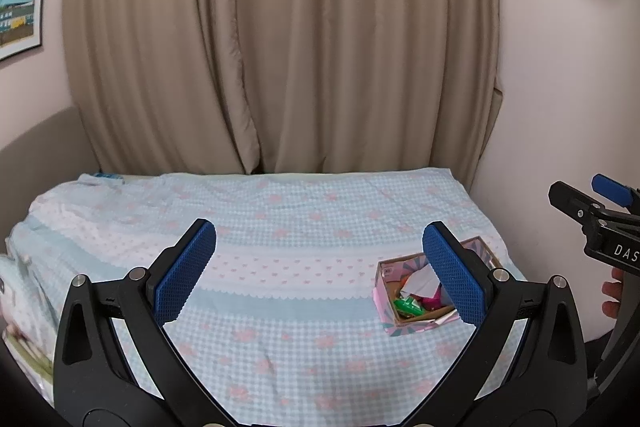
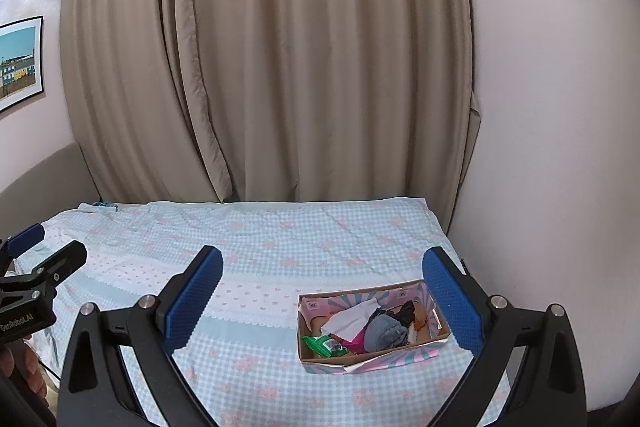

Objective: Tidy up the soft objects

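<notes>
A pink and teal patterned cardboard box (image 2: pixel 360 363) (image 1: pixel 404 327) lies on the bed at the right. It holds soft items: a white cloth (image 2: pixel 352 319), a grey garment (image 2: pixel 386 333), something pink and a green packet (image 2: pixel 322 345). My right gripper (image 2: pixel 322 291) hovers open above the bed, with the box between and just below its blue pads. My left gripper (image 1: pixel 320 267) is also open and empty over the middle of the bed, its right pad (image 1: pixel 452 271) overlapping the box in view. The other gripper shows at each frame's edge.
The bed (image 2: pixel 260 251) has a light blue checked sheet with pink flowers. Beige curtains (image 2: pixel 280 67) hang behind it, a pale wall (image 2: pixel 540 147) stands at the right, and a framed picture (image 1: pixel 20 7) hangs on the left wall. A hand (image 1: pixel 612 299) grips the right tool.
</notes>
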The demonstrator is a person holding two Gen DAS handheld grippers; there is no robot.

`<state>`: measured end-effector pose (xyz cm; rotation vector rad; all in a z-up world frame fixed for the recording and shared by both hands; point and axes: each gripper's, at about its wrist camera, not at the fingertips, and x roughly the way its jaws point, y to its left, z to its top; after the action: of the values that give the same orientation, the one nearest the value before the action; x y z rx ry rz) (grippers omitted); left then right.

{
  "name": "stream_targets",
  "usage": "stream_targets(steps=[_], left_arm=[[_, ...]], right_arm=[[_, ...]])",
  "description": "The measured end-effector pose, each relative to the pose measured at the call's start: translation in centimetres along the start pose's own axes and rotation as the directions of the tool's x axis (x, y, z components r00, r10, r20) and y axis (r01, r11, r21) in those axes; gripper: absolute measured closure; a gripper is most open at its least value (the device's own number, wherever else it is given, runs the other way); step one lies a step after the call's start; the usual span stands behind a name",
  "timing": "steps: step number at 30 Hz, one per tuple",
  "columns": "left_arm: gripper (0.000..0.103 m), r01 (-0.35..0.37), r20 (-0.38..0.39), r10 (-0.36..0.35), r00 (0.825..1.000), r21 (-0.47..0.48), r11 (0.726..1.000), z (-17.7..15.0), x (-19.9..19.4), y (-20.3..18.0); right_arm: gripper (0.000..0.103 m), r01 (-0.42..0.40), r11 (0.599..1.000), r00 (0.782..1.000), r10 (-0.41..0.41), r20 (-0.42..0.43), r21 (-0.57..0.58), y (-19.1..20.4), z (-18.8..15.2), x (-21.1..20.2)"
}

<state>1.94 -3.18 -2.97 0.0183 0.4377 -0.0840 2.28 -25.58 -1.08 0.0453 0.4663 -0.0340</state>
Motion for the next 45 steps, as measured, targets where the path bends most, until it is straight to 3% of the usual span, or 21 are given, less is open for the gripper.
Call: stream_targets(steps=[25,31,38,45], left_arm=[[0.0,0.011,-0.005,-0.011,1.0,-0.001,1.0,-0.12,-0.11,0.13],[0.0,-0.019,0.009,0.018,1.0,0.046,0.999,-0.25,0.08,-0.5],[0.0,-0.007,0.068,0.004,0.998,0.043,0.999,-0.45,-0.8,-0.82],[0.0,0.021,0.062,-0.024,0.998,0.044,0.999,-0.71,-0.38,-0.64]], right_arm=[[0.003,0.006,1.0,1.0,-0.006,0.001,-0.002,-0.14,-0.12,0.21],[0.003,0.002,1.0,1.0,-0.002,0.001,-0.002,-0.32,-0.11,0.25],[0.003,0.003,1.0,1.0,-0.003,0.001,-0.003,-0.35,-0.12,0.25],[0.003,0.018,1.0,1.0,-0.018,-0.002,0.007,-0.34,-0.11,0.27]])
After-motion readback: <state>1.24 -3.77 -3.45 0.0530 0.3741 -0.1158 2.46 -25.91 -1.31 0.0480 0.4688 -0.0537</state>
